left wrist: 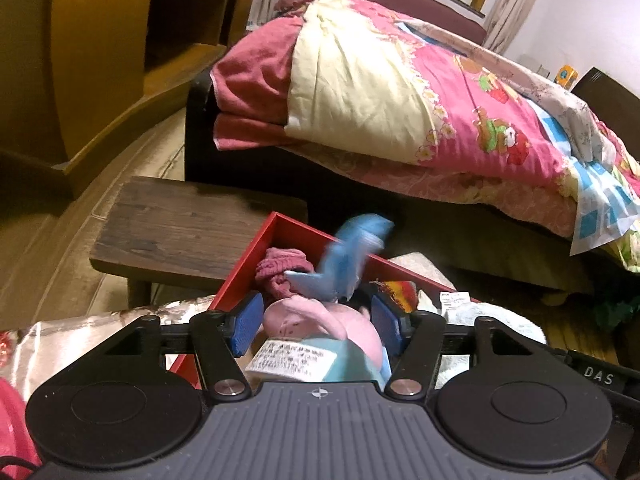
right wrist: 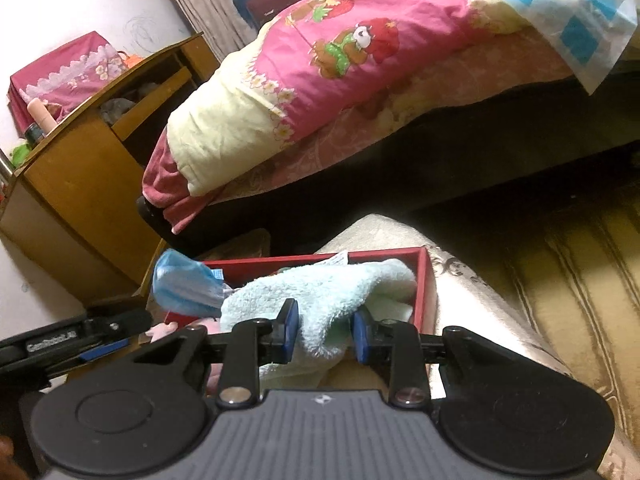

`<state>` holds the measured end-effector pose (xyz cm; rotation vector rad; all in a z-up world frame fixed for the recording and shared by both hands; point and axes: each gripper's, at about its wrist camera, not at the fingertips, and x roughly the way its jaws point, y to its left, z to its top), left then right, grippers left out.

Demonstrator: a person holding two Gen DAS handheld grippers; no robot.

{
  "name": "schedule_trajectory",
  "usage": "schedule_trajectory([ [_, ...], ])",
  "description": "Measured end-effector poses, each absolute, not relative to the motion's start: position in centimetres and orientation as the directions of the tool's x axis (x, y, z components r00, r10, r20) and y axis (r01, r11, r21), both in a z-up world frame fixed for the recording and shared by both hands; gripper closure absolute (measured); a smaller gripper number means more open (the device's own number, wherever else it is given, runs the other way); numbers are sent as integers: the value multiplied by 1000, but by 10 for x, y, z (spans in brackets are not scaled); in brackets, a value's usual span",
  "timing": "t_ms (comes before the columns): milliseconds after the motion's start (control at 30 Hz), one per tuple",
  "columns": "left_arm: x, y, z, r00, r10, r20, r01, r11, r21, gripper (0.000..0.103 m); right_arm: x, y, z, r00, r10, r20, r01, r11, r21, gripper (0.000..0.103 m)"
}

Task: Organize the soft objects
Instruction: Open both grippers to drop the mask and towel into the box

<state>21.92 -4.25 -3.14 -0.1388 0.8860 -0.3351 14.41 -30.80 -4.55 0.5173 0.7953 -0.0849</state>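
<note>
Over the red box (left wrist: 276,232), our left claw (left wrist: 316,322) tilts steeply downward, its two blue pads (left wrist: 246,328) standing apart. Between them lies a pink plush toy (left wrist: 320,322) with a white label; the pads flank it and we see a gap on the left side, so no squeeze there. Just past the fingertips a blue plush toy (left wrist: 344,256) shows blurred, its lower end in the box and its upper end crossing the far wall. Beside it sits a crumpled dark pink cloth (left wrist: 280,270) inside the box, at the far left corner.

From the right wrist view, our right claw (right wrist: 324,330) also points downward at the same box (right wrist: 424,280), and its pads (right wrist: 290,330) are pinched on a pale green towel (right wrist: 320,292). The towel runs from the grip forward into the box and fills its right half; a fold hangs below the pads toward us. The left claw's black body (right wrist: 68,344) enters at the left edge, with the blue toy (right wrist: 184,284) above it.

Count: one box, two plush toys, one towel, one dark pink cloth, and a bit of red-and-yellow fabric (left wrist: 400,292) we cannot identify. The box rests on a pale patterned cushion (right wrist: 472,276). Beyond stand a bed (left wrist: 400,92) with a pink quilt, a dark wooden stool (left wrist: 188,232) and a yellow wooden cabinet (right wrist: 80,168).
</note>
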Motion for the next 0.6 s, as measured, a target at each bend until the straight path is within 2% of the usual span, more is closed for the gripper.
schedule_trajectory([
  [300, 183, -52, -12, 595, -316, -739, 289, 942, -170, 39, 121, -296, -26, 696, 39, -717, 263, 915, 305, 97],
  [600, 146, -62, -2, 599, -265, -756, 317, 945, -80, 31, 90, -281, -22, 651, 88, -754, 246, 915, 319, 91],
])
